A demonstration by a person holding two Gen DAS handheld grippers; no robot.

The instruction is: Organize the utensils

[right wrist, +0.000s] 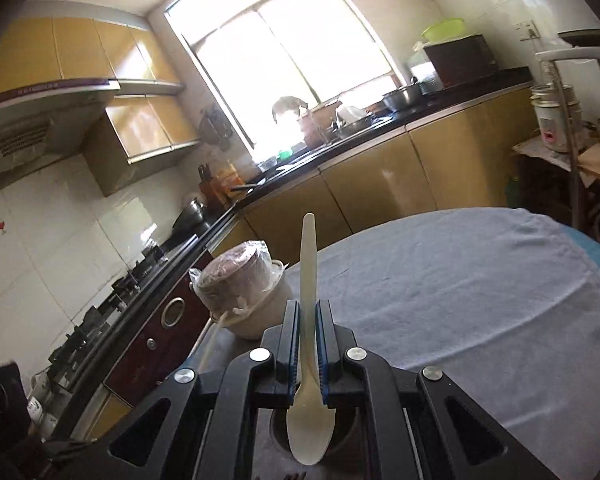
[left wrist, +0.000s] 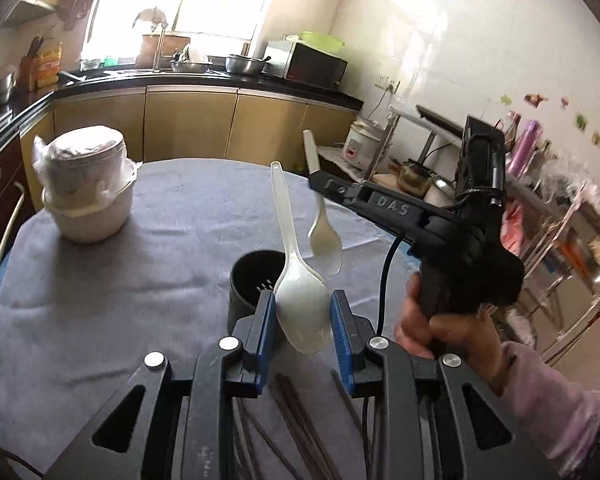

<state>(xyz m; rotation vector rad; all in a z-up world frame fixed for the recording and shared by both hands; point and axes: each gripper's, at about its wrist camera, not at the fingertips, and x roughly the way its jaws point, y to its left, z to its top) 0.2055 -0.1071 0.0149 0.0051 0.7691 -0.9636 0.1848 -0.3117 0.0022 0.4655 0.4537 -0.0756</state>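
Observation:
My left gripper [left wrist: 303, 316] is shut on the bowl of a white plastic spoon [left wrist: 296, 280], whose handle points up and away. Just behind it a black utensil holder [left wrist: 252, 280] stands on the grey-clothed table [left wrist: 140, 280]. In the left wrist view the right gripper [left wrist: 319, 182], held by a hand [left wrist: 432, 320], hangs above the table to the right. It is shut on the handle of a second white spoon [left wrist: 325, 242], bowl hanging down. In its own view my right gripper [right wrist: 308, 320] clamps that spoon [right wrist: 310, 428] by the handle over the holder's dark opening [right wrist: 350, 428].
Stacked bowls wrapped in plastic [left wrist: 88, 188] [right wrist: 244, 292] stand at the table's far left. Several dark chopsticks [left wrist: 296, 432] lie on the cloth under the left gripper. Kitchen cabinets [left wrist: 188, 128] run behind, and a cluttered rack [left wrist: 540, 208] stands to the right.

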